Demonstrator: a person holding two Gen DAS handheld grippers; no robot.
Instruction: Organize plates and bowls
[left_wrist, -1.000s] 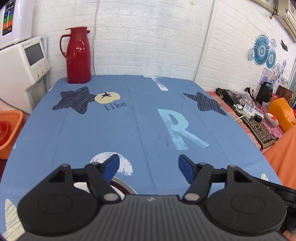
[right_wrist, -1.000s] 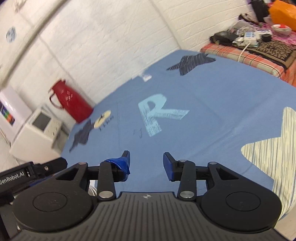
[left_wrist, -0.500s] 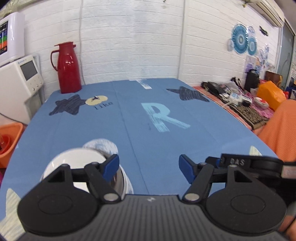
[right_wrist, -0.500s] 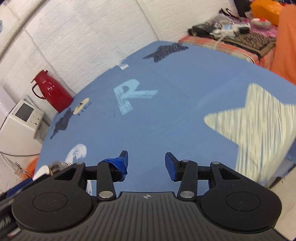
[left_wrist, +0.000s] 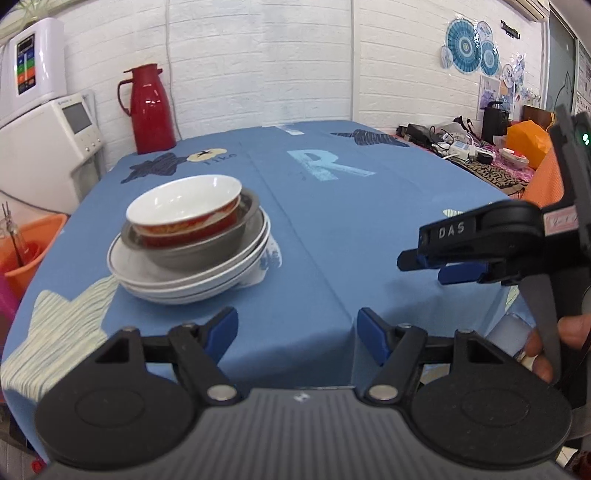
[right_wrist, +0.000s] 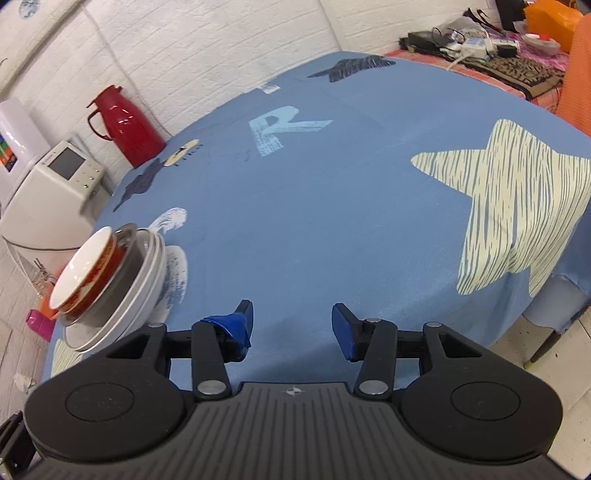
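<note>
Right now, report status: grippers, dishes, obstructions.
Left gripper open, empty. Right gripper open, empty. Bowls nested on stacked plates, untouched. Nothing between jaws and stack.

Bowl (left_wrist: 184, 206) in bowl (left_wrist: 207, 251) on stacked plates (left_wrist: 192, 284), left on table (left_wrist: 332, 221); jug (left_wrist: 149, 110) behind.
</note>
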